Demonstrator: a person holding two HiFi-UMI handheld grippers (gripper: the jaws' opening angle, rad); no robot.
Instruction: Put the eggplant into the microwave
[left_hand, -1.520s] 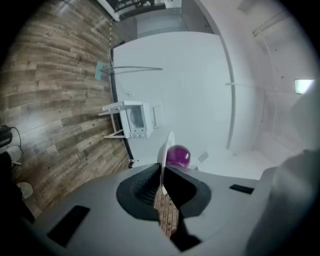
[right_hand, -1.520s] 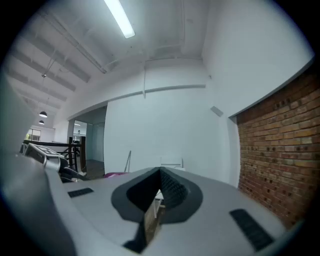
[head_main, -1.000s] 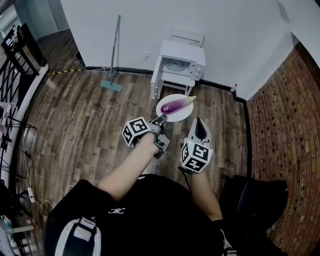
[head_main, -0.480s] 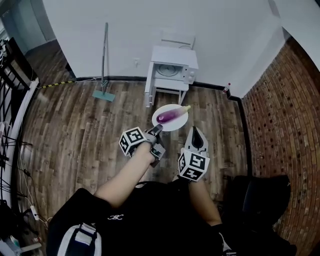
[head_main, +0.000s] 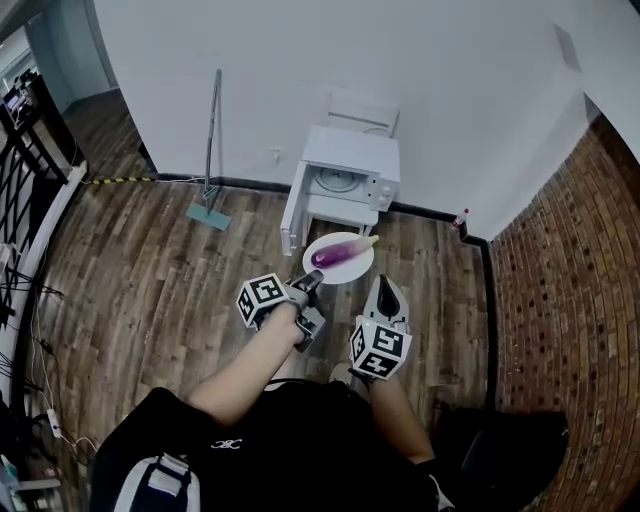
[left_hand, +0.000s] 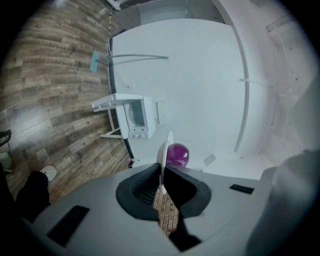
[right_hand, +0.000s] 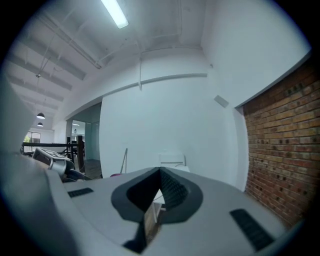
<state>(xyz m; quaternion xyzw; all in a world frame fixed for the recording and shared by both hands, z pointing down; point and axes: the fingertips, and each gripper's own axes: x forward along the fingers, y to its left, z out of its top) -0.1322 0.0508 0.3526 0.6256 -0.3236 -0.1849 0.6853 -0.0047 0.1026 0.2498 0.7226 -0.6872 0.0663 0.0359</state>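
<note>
Left claw (head_main: 308, 281): closed on the near rim of the white plate (head_main: 355, 266), gripping one edge only. With so narrow a hold, the plate could tip or slip out.
Eggplant (head_main: 340, 253): lies loose on the plate, carried in the air short of the microwave. It is rounded, so it could roll off if the plate tilts.
Microwave (head_main: 345, 180): stands on a small white desk (head_main: 338, 207) with its door seemingly swung open to the left. The plate's far rim might knock the door or the frame of the opening on the way in.
Right claw (head_main: 385, 292): closed on nothing, just beside the plate. It gives the plate no support.
Count: one mop (head_main: 210, 150), two claws, one plate, one eggplant, one microwave, one desk, one bottle (head_main: 461, 222).
</note>
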